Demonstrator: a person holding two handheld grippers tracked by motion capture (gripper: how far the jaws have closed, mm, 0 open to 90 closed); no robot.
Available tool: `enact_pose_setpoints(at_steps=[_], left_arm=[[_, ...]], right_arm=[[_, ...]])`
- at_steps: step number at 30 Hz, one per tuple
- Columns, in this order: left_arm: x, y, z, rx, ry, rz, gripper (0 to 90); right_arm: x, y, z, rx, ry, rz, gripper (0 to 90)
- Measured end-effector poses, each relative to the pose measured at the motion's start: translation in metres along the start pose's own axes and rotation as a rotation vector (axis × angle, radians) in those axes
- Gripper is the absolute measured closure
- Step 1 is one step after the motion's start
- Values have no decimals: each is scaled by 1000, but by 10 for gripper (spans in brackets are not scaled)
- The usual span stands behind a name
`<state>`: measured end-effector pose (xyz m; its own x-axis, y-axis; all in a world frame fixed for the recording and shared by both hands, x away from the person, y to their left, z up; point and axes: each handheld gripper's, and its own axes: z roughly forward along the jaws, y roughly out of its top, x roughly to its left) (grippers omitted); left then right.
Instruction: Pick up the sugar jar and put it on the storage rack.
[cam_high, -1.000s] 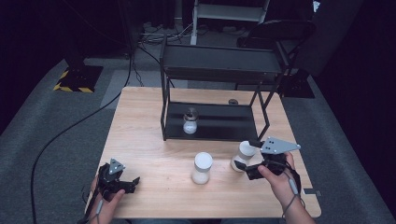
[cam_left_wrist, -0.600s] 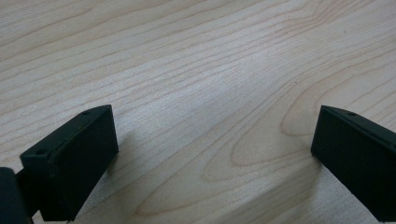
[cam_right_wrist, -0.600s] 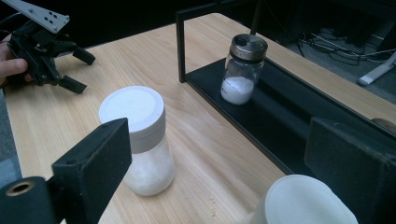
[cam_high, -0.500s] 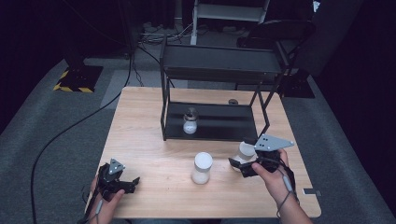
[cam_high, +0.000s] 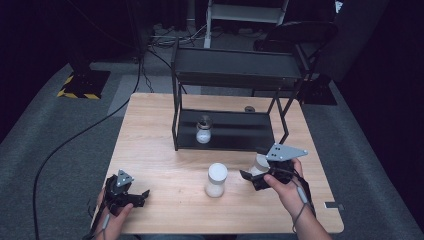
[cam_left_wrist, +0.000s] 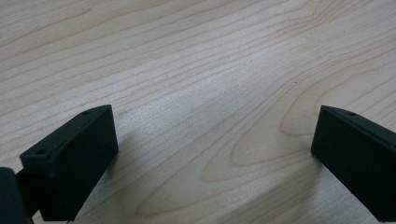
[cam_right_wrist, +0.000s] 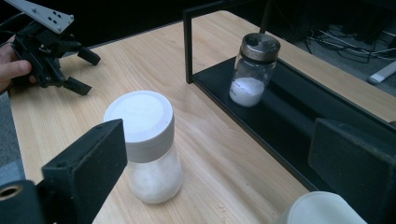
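Right gripper (cam_high: 250, 177) sits near the right front of the table (cam_high: 160, 150). Its jaws are spread wide and have just been opening. A white-lidded jar (cam_high: 260, 162) stands just beside it, tucked under the grey plate in the high view. In the right gripper view that jar's lid (cam_right_wrist: 322, 210) shows at the bottom edge, low between the jaws; can't tell whether a pad touches it, no pinch visible.

A second white-capped jar (cam_high: 216, 180) with white powder stands upright mid-table, left of the right gripper and clear of it; in the right gripper view it's just beyond the left jaw (cam_right_wrist: 144, 144).

A glass shaker (cam_high: 203, 129) with metal lid stands upright on the lower tray of the black rack (cam_high: 235, 67), left part of the tray, farther back.

Left gripper (cam_high: 142, 196) rests at the near left of the table, jaws spread, nothing between them but bare wood.
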<state>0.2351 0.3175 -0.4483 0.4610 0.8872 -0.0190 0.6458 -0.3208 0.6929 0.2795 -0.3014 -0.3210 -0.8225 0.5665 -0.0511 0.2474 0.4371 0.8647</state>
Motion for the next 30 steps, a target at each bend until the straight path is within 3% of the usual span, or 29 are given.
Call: enact_pose_setpoints(at_steps=[15,18,30], left_arm=[[0,0,0,-1,-1,2,6],[0,0,0,-1,-1,2,6],[0,0,0,-1,-1,2,6]], right_arm=[[9,7,17,2,-6,-6,31],[11,9,21,9,-9,-29,30],[15,13,26,-13,-4,-11,30]])
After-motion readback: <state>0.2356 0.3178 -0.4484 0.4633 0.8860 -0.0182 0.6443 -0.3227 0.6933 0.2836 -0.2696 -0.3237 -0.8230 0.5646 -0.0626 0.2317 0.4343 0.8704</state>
